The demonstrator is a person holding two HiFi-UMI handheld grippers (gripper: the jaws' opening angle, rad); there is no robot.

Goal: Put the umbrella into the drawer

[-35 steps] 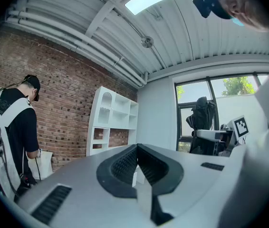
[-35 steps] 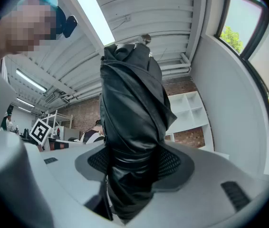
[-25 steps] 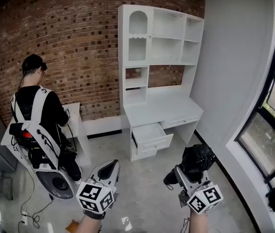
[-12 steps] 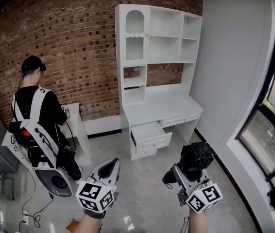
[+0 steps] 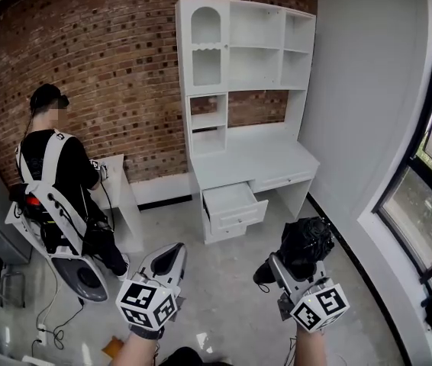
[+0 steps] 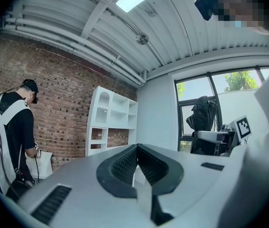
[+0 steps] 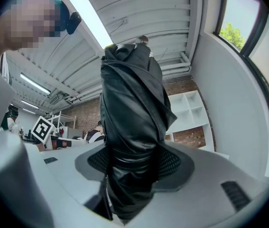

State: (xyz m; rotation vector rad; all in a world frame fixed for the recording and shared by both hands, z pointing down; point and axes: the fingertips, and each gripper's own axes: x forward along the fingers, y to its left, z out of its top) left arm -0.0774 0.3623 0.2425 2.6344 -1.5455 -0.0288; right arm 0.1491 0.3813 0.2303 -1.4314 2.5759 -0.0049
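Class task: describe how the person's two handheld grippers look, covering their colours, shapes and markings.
Both the left gripper and the right gripper have smooth, pale grey bodies that taper towards the tip. Each carries a white cube printed with black square markers. Dark ribbed pads line the jaws. No cables show on either.

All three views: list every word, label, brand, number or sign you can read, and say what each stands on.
Readable words, numbers or brand names: none in any view.
Square black-and-white marker, a pattern without letters: on the left cube, part of the left gripper.
Same kind of marker: on the right cube, part of the right gripper.
Umbrella: no print shows.
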